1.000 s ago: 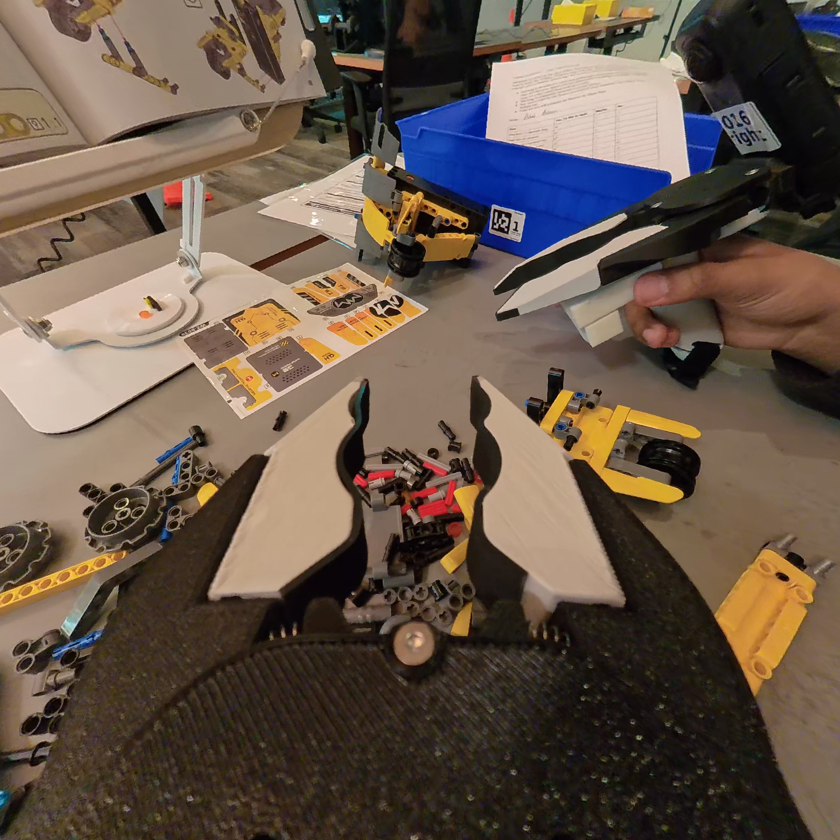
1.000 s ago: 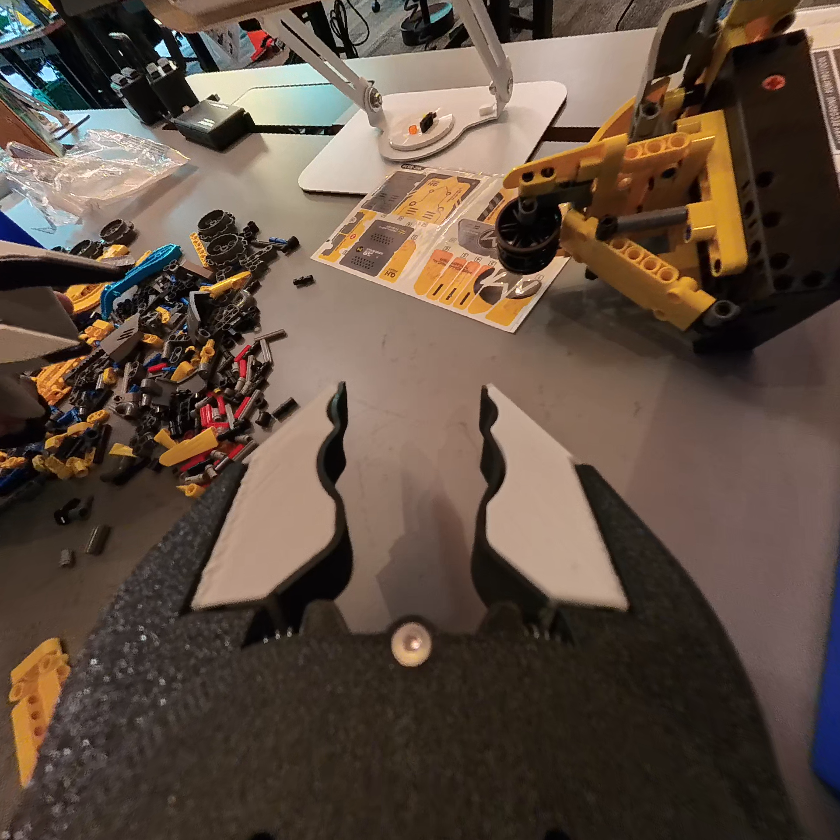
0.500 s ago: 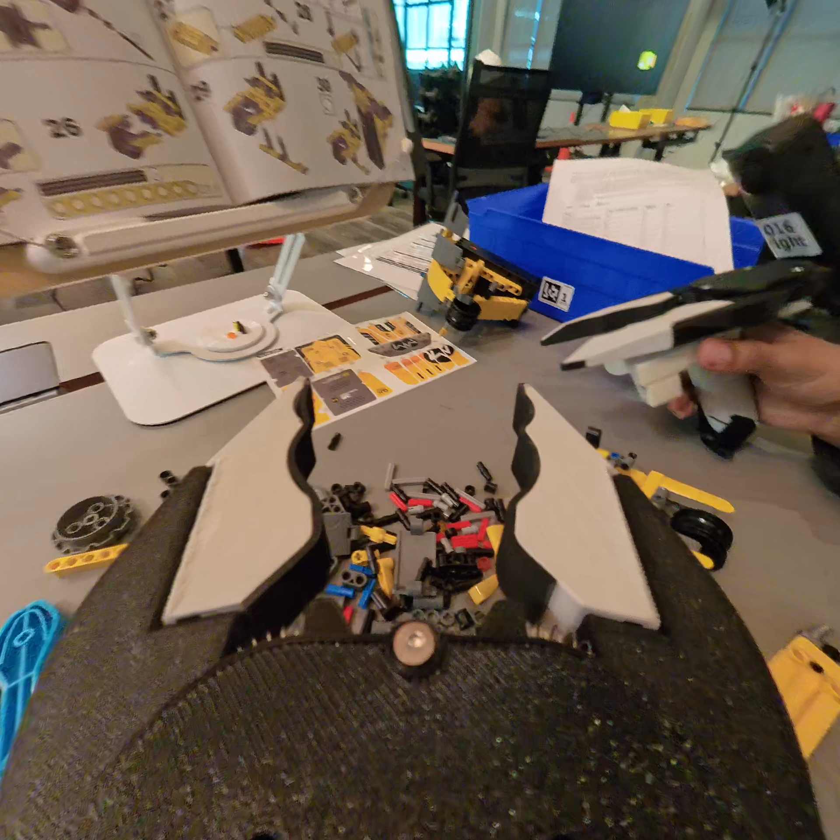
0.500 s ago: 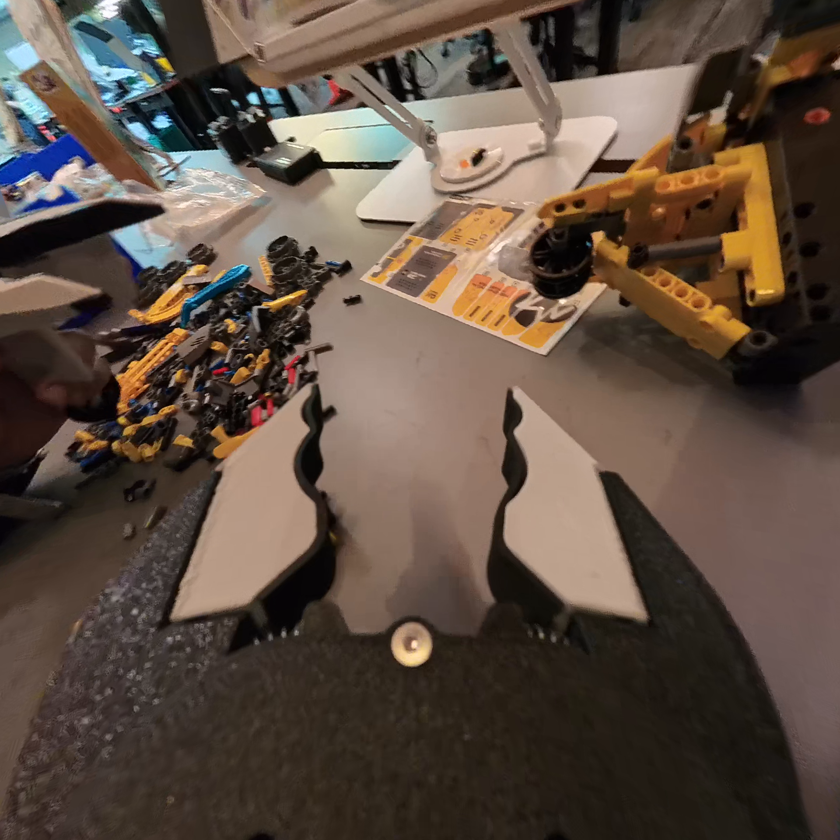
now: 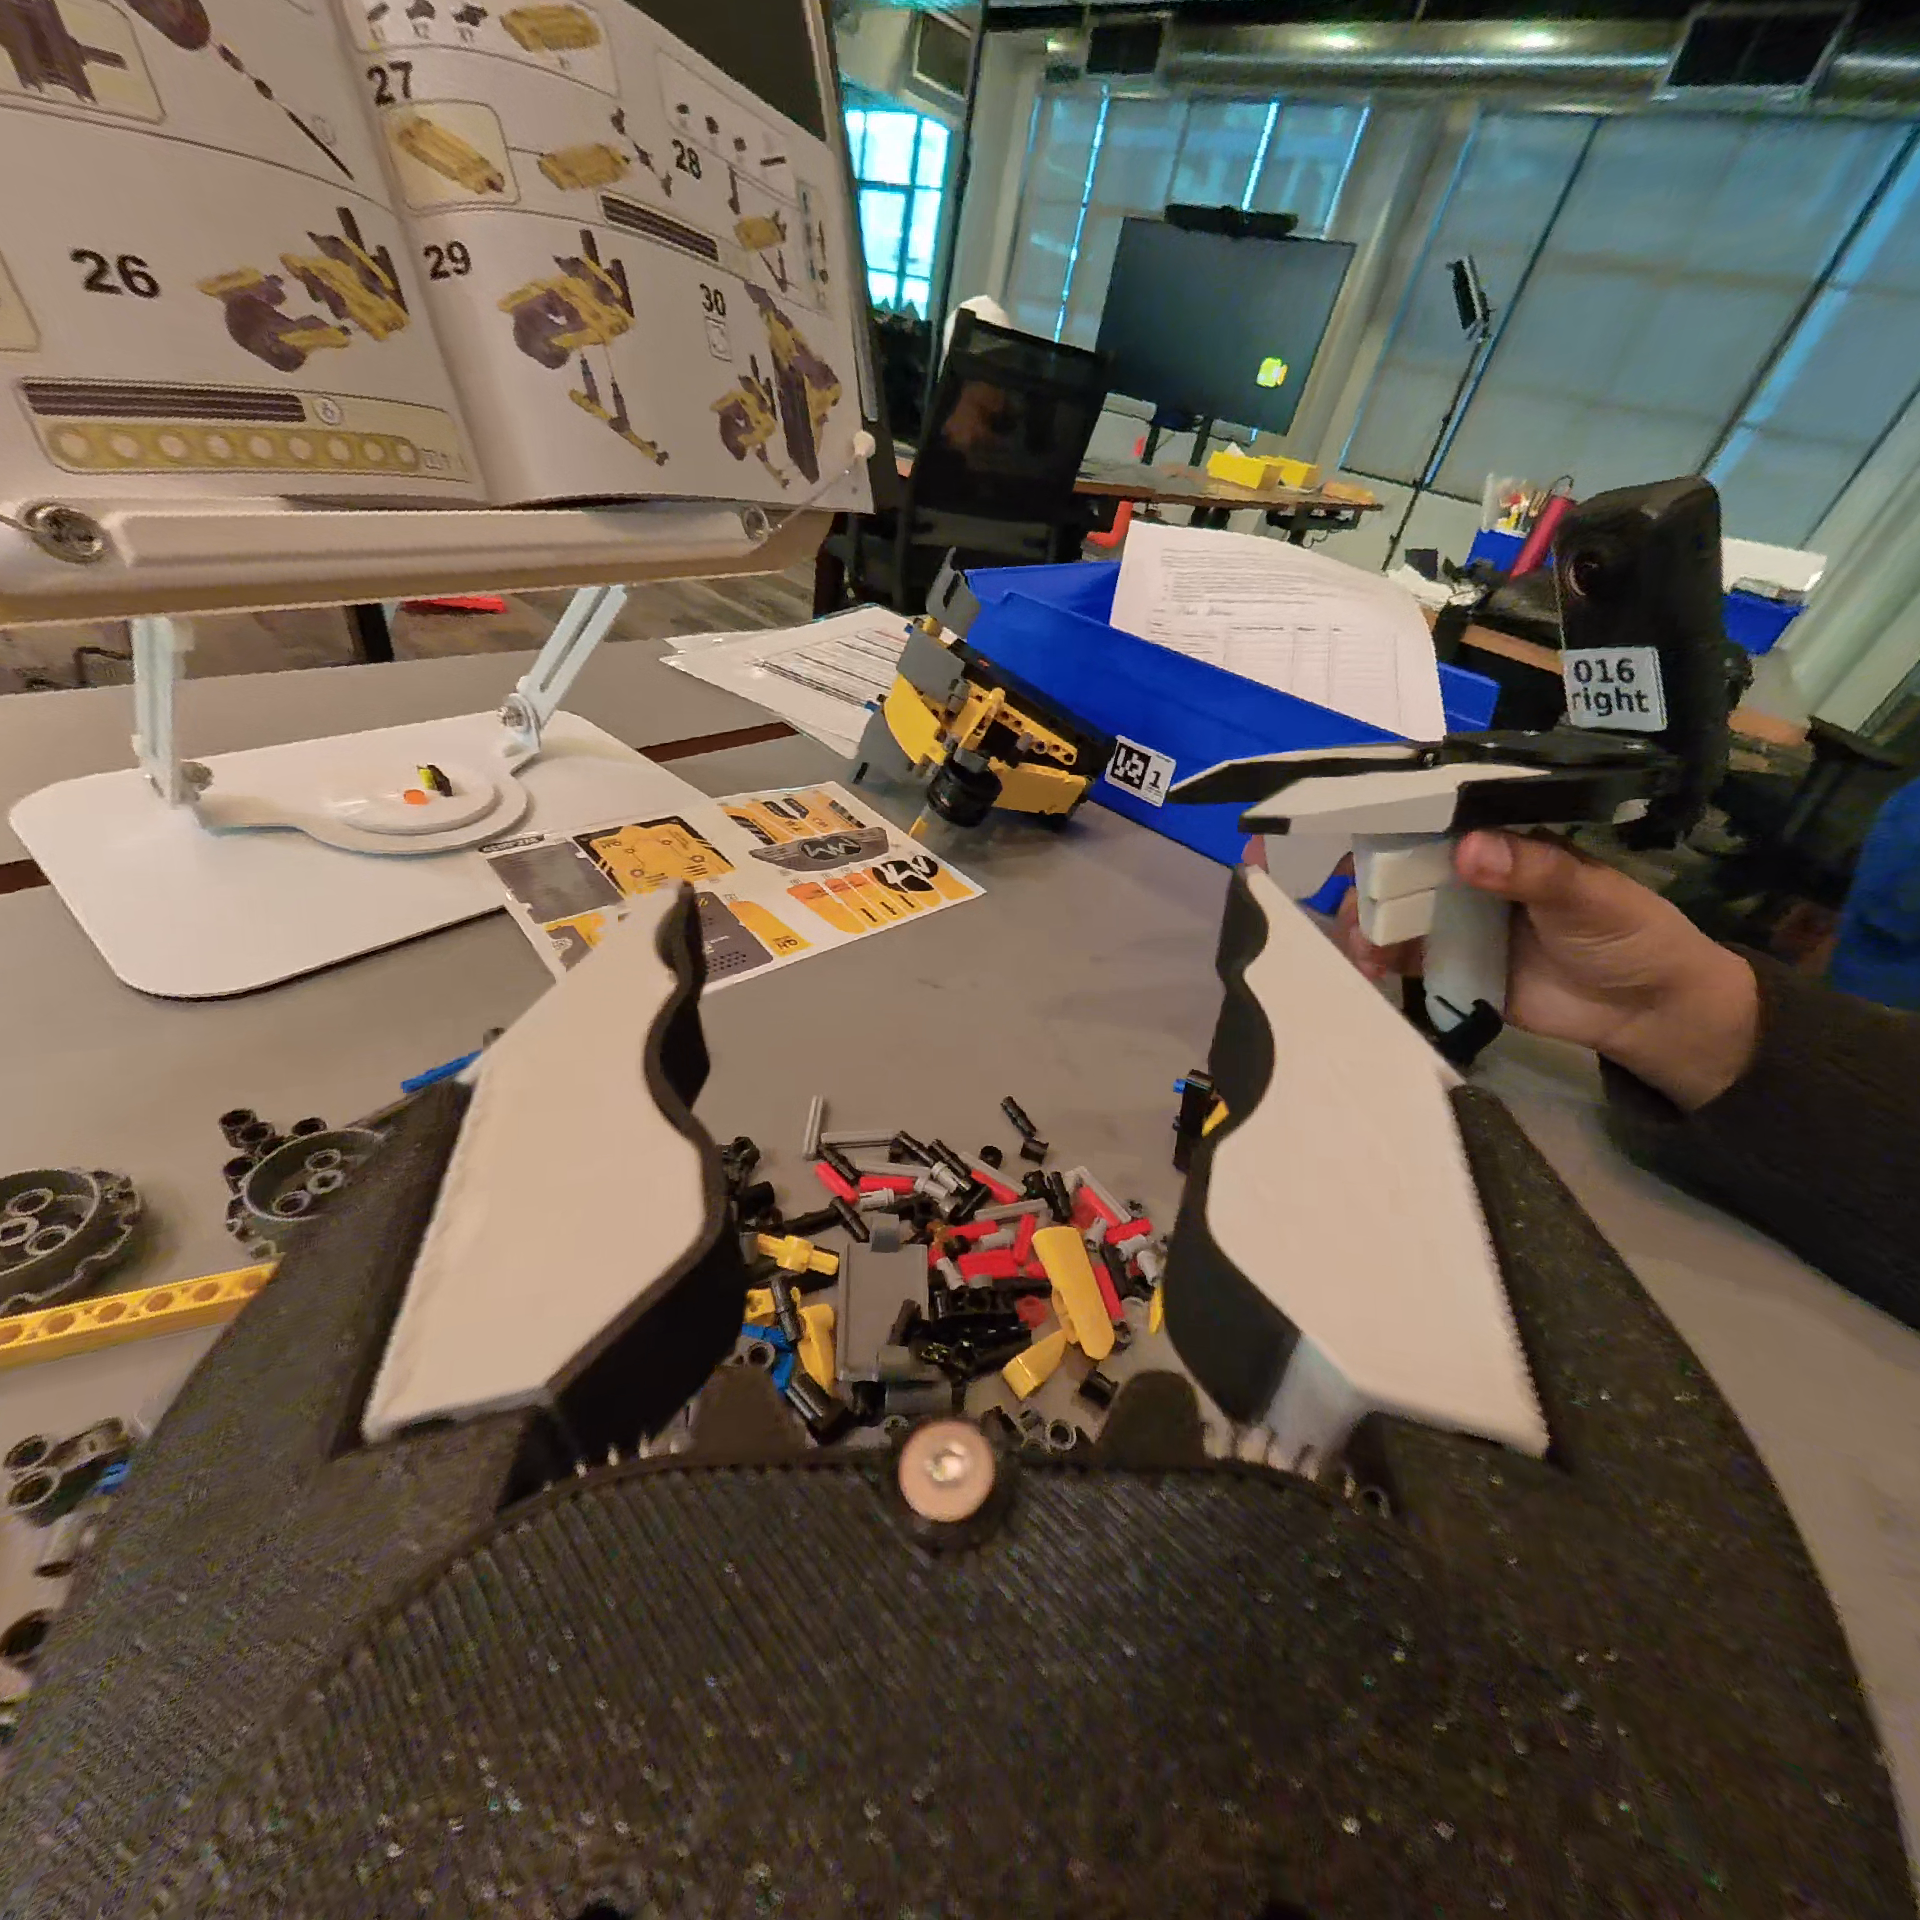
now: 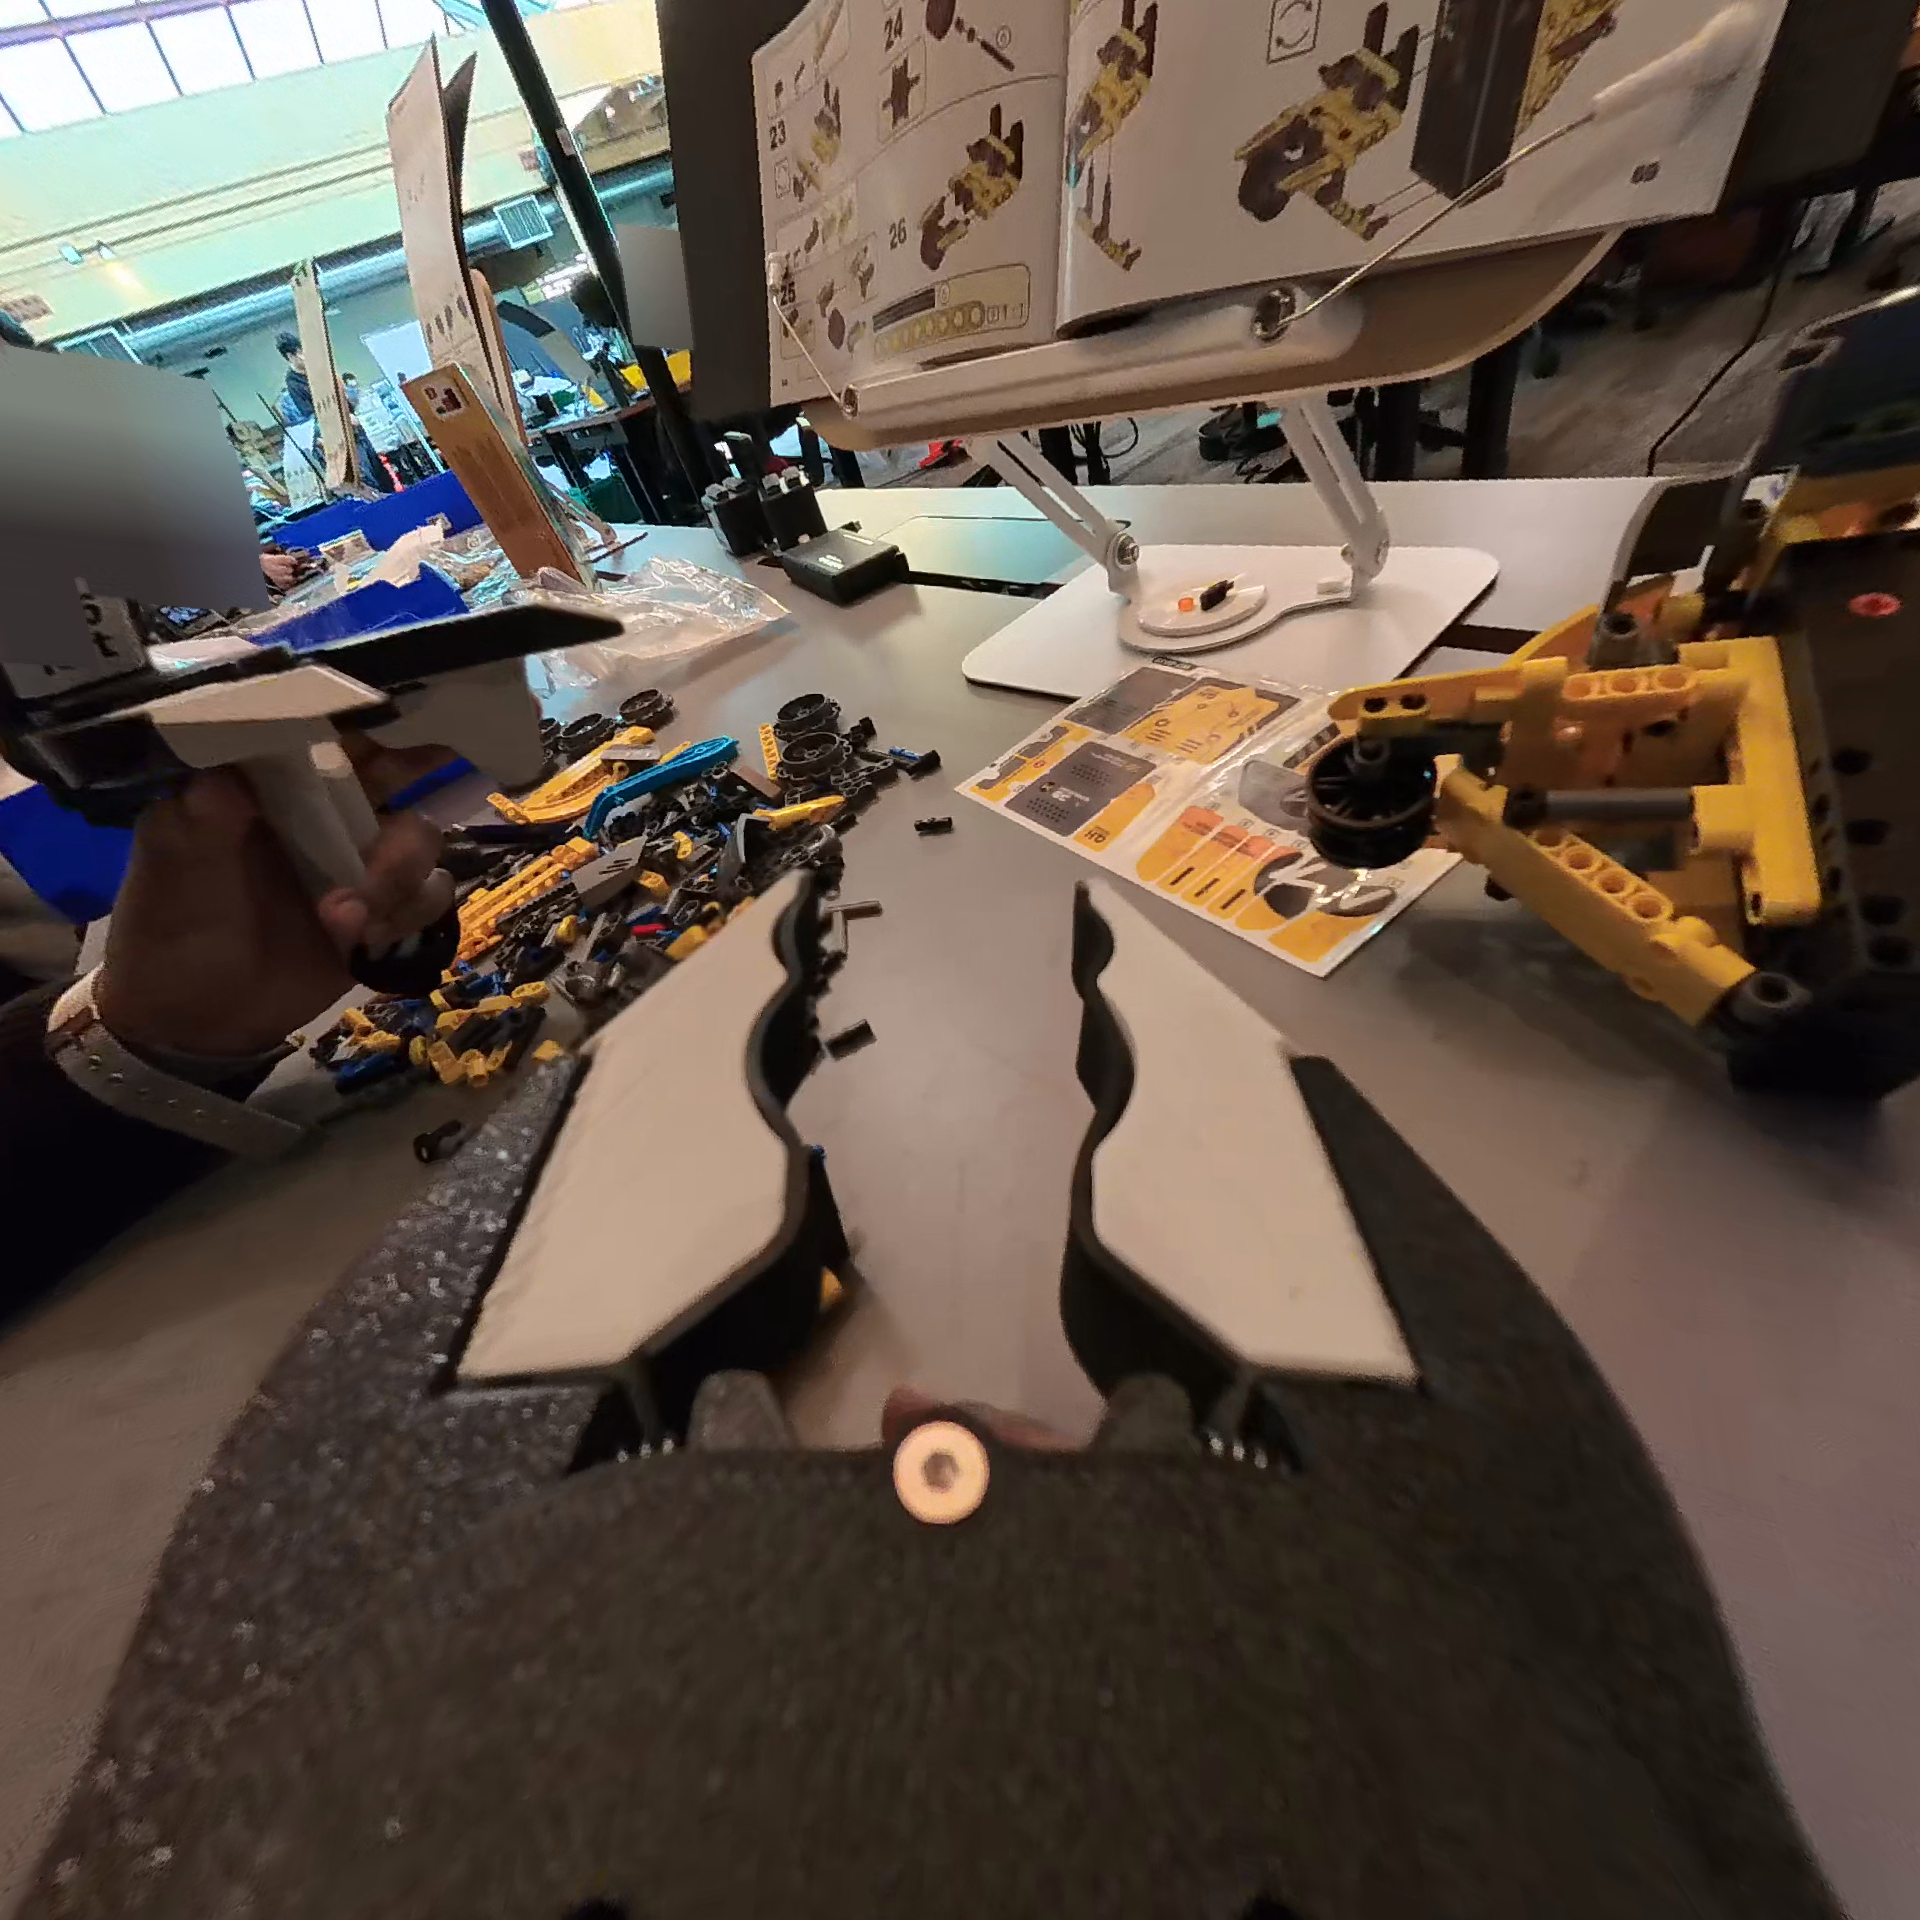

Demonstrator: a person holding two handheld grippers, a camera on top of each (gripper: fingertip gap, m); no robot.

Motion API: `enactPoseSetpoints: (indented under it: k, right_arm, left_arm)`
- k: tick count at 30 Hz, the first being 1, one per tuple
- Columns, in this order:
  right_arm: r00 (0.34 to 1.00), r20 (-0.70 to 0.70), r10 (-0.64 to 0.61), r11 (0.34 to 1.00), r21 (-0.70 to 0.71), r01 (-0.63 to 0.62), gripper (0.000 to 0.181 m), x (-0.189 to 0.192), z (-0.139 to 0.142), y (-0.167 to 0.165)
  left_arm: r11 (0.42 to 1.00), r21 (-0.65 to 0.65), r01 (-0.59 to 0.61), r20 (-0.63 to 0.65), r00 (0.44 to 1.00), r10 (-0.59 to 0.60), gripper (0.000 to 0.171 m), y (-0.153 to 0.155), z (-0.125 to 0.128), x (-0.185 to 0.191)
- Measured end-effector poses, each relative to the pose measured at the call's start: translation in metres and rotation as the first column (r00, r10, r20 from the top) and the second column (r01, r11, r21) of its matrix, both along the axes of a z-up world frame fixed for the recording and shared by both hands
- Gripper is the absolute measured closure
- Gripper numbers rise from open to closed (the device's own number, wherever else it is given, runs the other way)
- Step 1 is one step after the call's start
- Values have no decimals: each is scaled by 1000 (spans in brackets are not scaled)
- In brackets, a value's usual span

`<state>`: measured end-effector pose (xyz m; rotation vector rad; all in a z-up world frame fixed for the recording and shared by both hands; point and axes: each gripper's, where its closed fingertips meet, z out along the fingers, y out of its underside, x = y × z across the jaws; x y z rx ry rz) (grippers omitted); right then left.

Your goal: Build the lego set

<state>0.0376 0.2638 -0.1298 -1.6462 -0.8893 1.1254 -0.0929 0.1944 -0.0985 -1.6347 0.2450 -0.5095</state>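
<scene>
Left claw (image 5: 951, 935) hung wide open and empty above the heap of small bricks (image 5: 935, 1236), which filled the lower middle of the left wrist view on the grey worktop (image 5: 1039, 966). Its jaws stood well apart, with red, black, grey and yellow pins showing between them; nothing touched either finger. To pick one piece cleanly, it seemed wise to come down on a pin at the loose upper fringe of the heap, where pieces lay singly, rather than into the packed centre.

Right claw (image 6: 940, 914) was likewise open and held nothing, poised over bare worktop in the middle of the right wrist view, the heap to its left and the half-built yellow and black model (image 6: 1621, 821) at the right edge. A sticker sheet (image 6: 1174, 790) lay flat between them, just beyond the fingertips.

Farther out, the white stand base (image 5: 260, 862) sat at centre left, carrying the open instruction booklet (image 5: 416, 260) overhead at upper left. A blue bin (image 5: 1164, 675) stood behind the model. Open room lay between heap and sticker sheet; the overhanging booklet limited lifting toward the upper left.
</scene>
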Motion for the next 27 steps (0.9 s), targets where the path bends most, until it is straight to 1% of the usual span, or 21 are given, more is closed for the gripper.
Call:
enactPoseSetpoints:
  k: [6,8,10,12,15,18,20,23,25,27]
  right_arm:
    - [1000,1,5,1000,7,-5,156,-2,-4,-1]
    - [1000,-11,-21,1000,10,21,166,-1,-3,2]
    - [999,-28,-21,1000,11,22,172,0,0,1]
    - [999,-16,-28,999,31,28,173,0,0,1]
    - [994,83,-66,990,134,54,173,0,-6,0]
    - [991,125,-55,978,208,29,173,-6,-8,-6]
    - [988,149,-44,977,213,11,173,-9,-12,-8]
    - [988,144,-55,975,221,22,173,-8,-10,-8]
    - [991,120,-62,975,219,34,172,-6,-5,-7]
    - [993,96,-61,980,197,41,169,-5,-2,-6]
  left_arm:
    - [999,20,-45,-80,996,46,91,1,-1,-5]
    - [998,12,-67,-89,994,68,95,3,-4,-10]
    - [998,-5,-64,-69,996,64,96,4,-6,-12]
    - [999,-13,-45,-29,999,44,97,3,-5,-11]
    - [1000,-24,-17,33,999,18,98,1,-2,-9]
    - [1000,-20,-3,41,999,4,97,0,-1,-5]
    - [1000,-27,-2,24,1000,3,97,1,-5,-2]
    - [998,-42,50,37,998,-49,97,-2,-6,12]
    - [996,-37,76,36,997,-74,97,-6,-3,22]
    - [995,-8,100,39,994,-100,97,-13,7,31]
